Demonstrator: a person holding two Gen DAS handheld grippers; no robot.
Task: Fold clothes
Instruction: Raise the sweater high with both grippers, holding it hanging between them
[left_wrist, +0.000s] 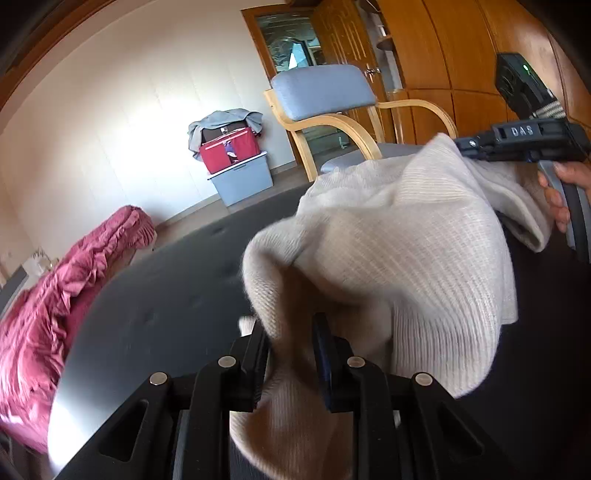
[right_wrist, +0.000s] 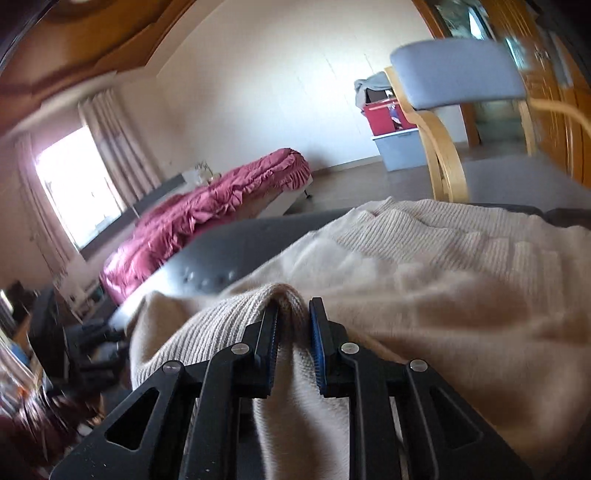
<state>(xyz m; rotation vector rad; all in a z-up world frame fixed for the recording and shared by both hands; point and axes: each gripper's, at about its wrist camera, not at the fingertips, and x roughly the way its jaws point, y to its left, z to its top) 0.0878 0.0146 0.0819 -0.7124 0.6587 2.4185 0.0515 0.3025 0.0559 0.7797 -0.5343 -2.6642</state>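
That cream knit sweater (left_wrist: 399, 236) looks soft and floppy with a bit of weight to it; it sags into a deep drape wherever nothing's holding it, so I'd reckon you want hems or seam edges, not the middle of a panel. Right now it's lifted above the dark worktop (left_wrist: 155, 295), strung between both tools. The left tool (left_wrist: 290, 339) has its jaws nearly closed with a bunched fold of knit pinched between them. The right tool (right_wrist: 293, 314) is the same, clamped down tight on a ridge of ribbed fabric, rest of the sweater spilling out ahead of it.
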